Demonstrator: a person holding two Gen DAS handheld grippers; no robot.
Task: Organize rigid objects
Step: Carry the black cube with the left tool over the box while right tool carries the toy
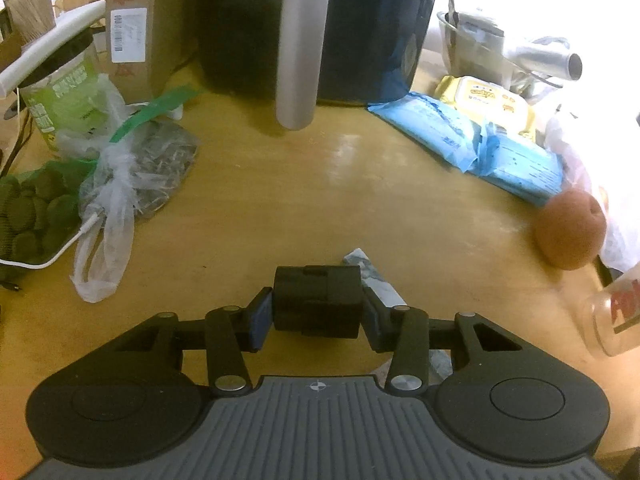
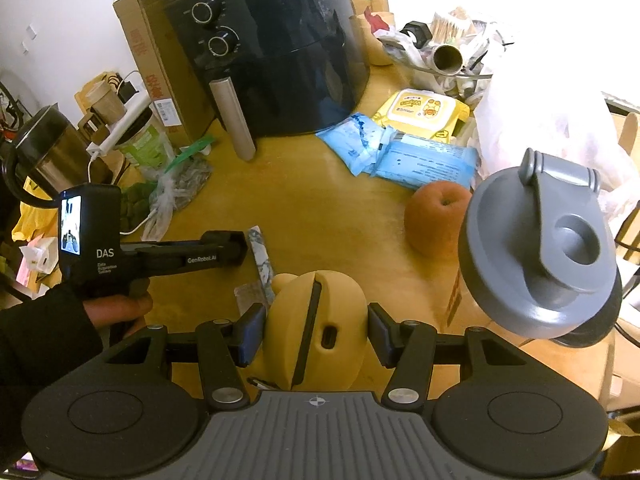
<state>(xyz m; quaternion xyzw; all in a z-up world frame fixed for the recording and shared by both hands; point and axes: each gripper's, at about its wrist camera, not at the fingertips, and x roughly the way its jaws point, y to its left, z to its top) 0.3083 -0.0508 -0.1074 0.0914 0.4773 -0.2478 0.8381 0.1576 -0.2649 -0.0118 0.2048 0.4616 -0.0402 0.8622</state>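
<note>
Your left claw (image 1: 316, 314) clamped on black block (image 1: 316, 304), low over worktop (image 1: 280, 208). Right claw (image 2: 316, 334) brackets tan case (image 2: 316, 328); pads near, contact unclear. Risk: grey-lidded bottle (image 2: 540, 256) just right; swing wide, it tips.

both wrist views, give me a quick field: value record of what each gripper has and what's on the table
left gripper: shut on a black block, low over the table
right gripper: tan rounded object between its pads; contact unclear
table: wooden, cluttered
back centre: black air fryer with a silver handle
right side: blue wipe packs, yellow wipe pack, orange-brown fruit, bottle with grey lid
left side: tied clear bag, green-labelled tub, cardboard box
under left gripper: marbled strip
</note>
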